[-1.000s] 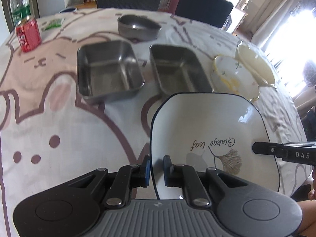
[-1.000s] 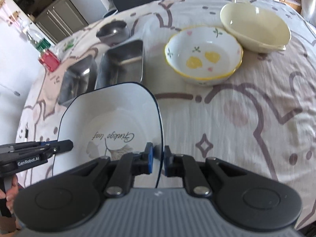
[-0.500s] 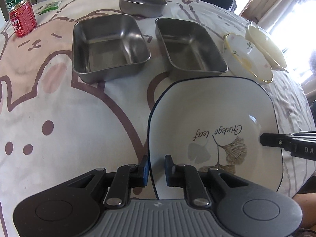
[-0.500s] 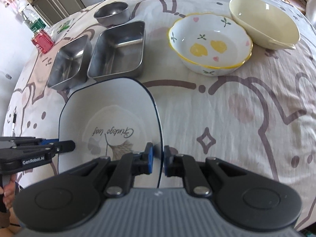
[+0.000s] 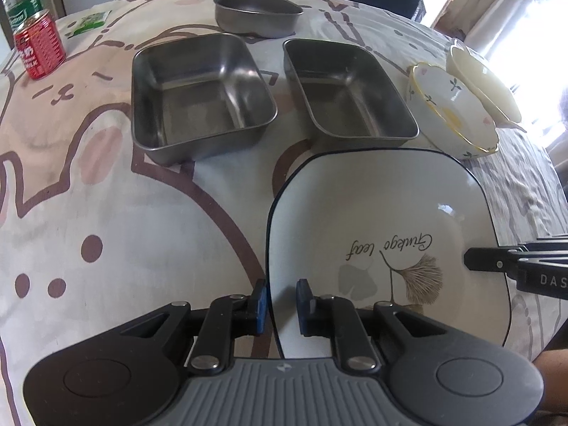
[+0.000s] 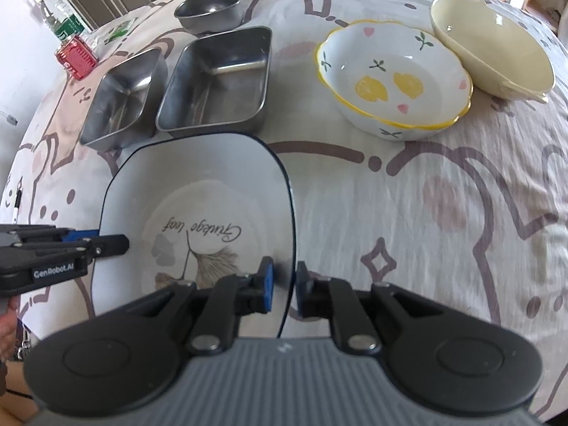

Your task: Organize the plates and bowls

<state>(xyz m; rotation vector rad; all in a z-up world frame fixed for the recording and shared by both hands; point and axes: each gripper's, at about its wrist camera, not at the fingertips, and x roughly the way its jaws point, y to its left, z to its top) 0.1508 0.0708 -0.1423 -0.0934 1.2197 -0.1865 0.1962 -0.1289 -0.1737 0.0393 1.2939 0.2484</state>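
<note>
A white square plate (image 5: 372, 206) with a dark rim and a ginkgo leaf print lies low over the tablecloth, just in front of two steel trays. My left gripper (image 5: 281, 301) is shut on its left rim, one pad outside the edge and one inside. My right gripper (image 6: 284, 287) is shut on the opposite rim of the plate (image 6: 198, 177) in the same way. Each gripper also shows in the other's view: the right gripper (image 5: 472, 264) at the plate's far side, the left gripper (image 6: 120, 246) likewise.
Behind the plate stand two rectangular steel trays (image 5: 202, 96) (image 5: 351, 92) and a round steel bowl (image 5: 255, 17). To the right sit a flowered bowl (image 6: 390, 81) and a cream bowl (image 6: 493, 53). A red can (image 5: 39, 49) and a bottle (image 5: 21, 3) stand far left.
Both grippers have sunk toward the tablecloth with the plate between them, and the trays and bowls now look closer. The grip on both rims is kept.
</note>
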